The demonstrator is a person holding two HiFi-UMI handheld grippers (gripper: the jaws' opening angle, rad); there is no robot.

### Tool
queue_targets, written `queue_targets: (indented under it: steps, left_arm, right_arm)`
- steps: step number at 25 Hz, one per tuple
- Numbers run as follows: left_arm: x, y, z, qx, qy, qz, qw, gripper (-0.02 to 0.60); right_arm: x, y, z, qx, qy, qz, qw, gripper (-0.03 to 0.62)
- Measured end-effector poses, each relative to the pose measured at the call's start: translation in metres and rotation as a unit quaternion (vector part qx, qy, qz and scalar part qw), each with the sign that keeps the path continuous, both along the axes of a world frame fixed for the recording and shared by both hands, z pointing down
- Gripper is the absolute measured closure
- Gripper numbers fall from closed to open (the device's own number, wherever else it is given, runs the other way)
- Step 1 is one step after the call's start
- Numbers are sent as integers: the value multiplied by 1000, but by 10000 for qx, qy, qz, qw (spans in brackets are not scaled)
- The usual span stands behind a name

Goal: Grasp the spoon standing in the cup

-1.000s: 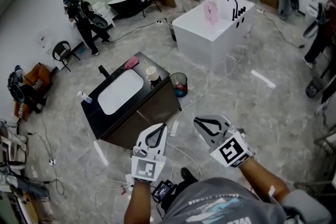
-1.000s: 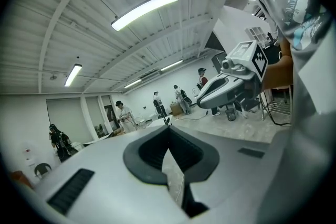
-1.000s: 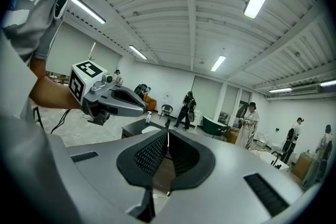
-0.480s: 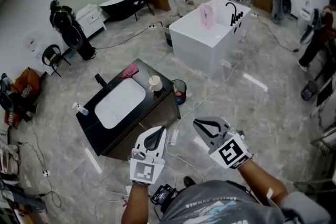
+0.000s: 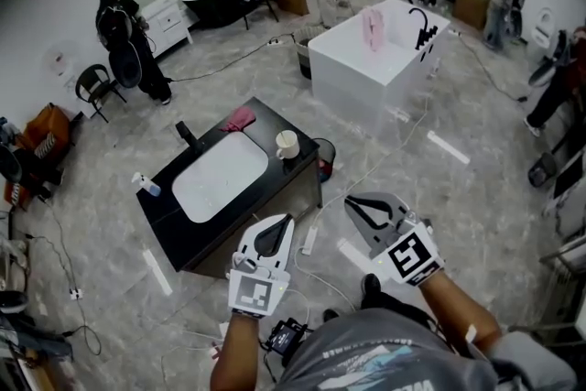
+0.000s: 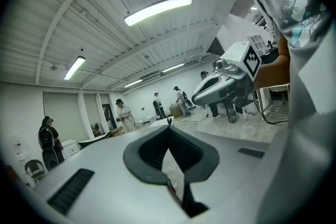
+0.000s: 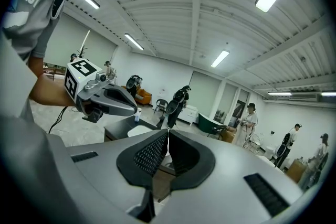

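Left gripper (image 6: 169, 128): jaws closed tip to tip, nothing between them. Right gripper (image 7: 168, 132): same, jaws pressed together and empty. In the head view both are held in the air near the person's body, left gripper (image 5: 279, 226) and right gripper (image 5: 359, 210) side by side, apart from each other, tips pointing away toward the table (image 5: 188, 229).

The table is a black cabinet with a white sink (image 5: 220, 177) set in its top. The cup (image 5: 287, 144) is pale and upright, on the top's far right corner, just right of the sink and well apart from both grippers. The spoon in it is too small to resolve; shape and colour can't be made out.

Also on the top: a pink cloth (image 5: 240, 118) at the far edge left of the cup, and a black faucet (image 5: 186, 135) beyond the sink. A bin (image 5: 323, 157) stands on the floor just right of the cup's corner. A white bathtub (image 5: 380, 64) is further off to the right.
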State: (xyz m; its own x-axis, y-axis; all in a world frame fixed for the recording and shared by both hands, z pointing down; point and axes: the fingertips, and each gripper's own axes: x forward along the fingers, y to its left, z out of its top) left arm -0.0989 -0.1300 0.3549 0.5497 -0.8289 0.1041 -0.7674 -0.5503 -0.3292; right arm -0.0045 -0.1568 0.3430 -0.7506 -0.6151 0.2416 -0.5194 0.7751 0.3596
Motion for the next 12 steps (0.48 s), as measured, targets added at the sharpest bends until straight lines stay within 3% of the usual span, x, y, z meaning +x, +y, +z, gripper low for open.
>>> queue_targets:
  steps: [12]
  left_arm:
    - [-32,-45,10,-91,-189,-467,9987,580]
  right_arm:
    - [-32,-71,13,-102,-146,-394,9991,562]
